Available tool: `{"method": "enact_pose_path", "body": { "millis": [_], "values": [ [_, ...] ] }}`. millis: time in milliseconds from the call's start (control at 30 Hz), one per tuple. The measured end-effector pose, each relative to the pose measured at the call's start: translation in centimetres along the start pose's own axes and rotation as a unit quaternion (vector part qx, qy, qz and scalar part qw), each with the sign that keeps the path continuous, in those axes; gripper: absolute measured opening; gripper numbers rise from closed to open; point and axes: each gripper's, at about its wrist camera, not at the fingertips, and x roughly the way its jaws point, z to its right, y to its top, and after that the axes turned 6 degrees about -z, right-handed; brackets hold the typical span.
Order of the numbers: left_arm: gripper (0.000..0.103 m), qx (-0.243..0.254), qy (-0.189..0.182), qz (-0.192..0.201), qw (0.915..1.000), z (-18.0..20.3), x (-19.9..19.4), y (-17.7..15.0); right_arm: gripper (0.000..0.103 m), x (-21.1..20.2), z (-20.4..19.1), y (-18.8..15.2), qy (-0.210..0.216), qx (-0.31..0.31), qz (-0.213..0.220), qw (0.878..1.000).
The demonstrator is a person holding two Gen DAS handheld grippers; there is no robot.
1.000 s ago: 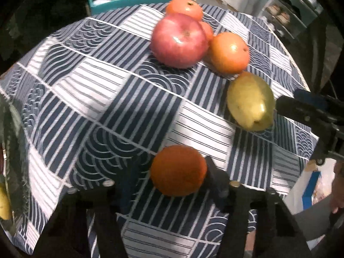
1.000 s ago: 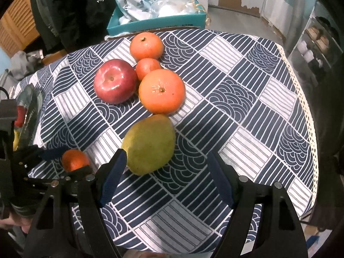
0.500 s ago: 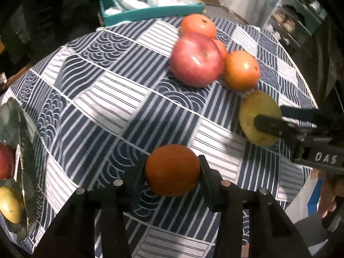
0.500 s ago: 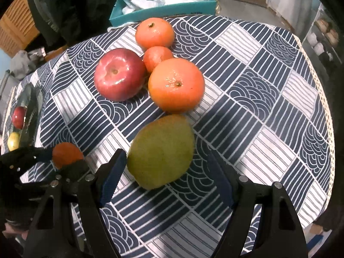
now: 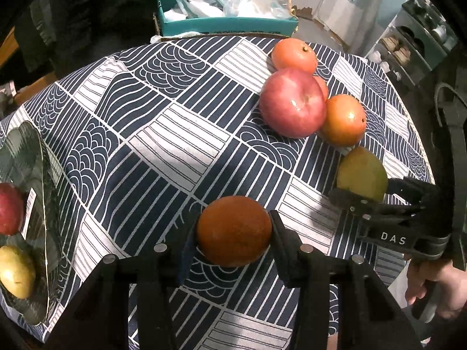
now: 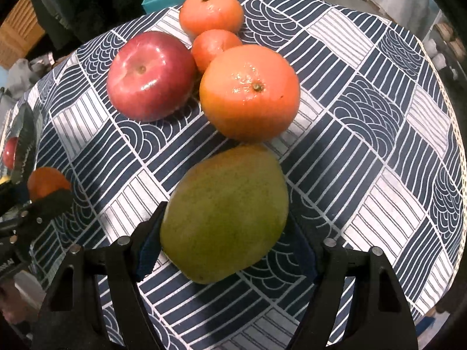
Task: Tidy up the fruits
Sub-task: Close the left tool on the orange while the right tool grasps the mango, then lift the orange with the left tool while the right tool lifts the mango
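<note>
My left gripper [image 5: 232,233] is shut on a small orange [image 5: 233,230] and holds it above the patterned tablecloth [image 5: 163,134]. My right gripper [image 6: 224,233] has its jaws around a green mango [image 6: 224,218] lying on the cloth; the left pad touches it, and a small gap shows at the right pad. The mango also shows in the left wrist view [image 5: 362,173]. Behind it lie a red apple [image 6: 150,75], a large orange [image 6: 249,96], a small tangerine [image 6: 213,46] and another orange [image 6: 210,13].
A dark tray [image 5: 32,175] at the table's left edge holds a red fruit [image 5: 10,208] and a yellow fruit [image 5: 16,271]. A teal box [image 5: 227,20] with plastic bags stands behind the table. The table's edge runs along the right.
My left gripper has lifted the small orange and drawn back toward the tray side. My right gripper has moved forward so its jaws now sit around the mango and have narrowed.
</note>
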Motion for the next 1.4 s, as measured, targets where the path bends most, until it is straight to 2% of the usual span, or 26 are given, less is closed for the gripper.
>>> {"method": "enact_pose_path", "body": {
  "millis": [267,500,667,1033,1400],
  "values": [
    [0.047,0.006,0.003,0.011,0.9999,0.1,-0.9,-0.1,0.071,0.1,-1.0,-0.4,-0.027,-0.031,0.015,0.999],
    [0.047,0.009,0.001,0.031,0.9995,0.3,-2.9,0.1,0.07,-1.5,-1.5,-1.1,-0.03,-0.037,0.041,0.998],
    [0.047,0.007,-0.003,0.043,0.999,0.4,-4.3,0.2,0.069,-4.1,-1.9,-2.5,-0.024,-0.041,0.066,0.997],
    [0.047,0.019,0.003,0.089,0.9958,0.6,-8.2,0.1,0.069,-9.4,-3.3,-1.1,-0.003,-0.061,0.127,0.99],
    [0.047,0.027,-0.004,0.128,0.9914,1.1,-12.1,-0.4,0.069,-14.0,-4.8,-1.8,0.004,-0.085,0.184,0.979]
  ]
}}
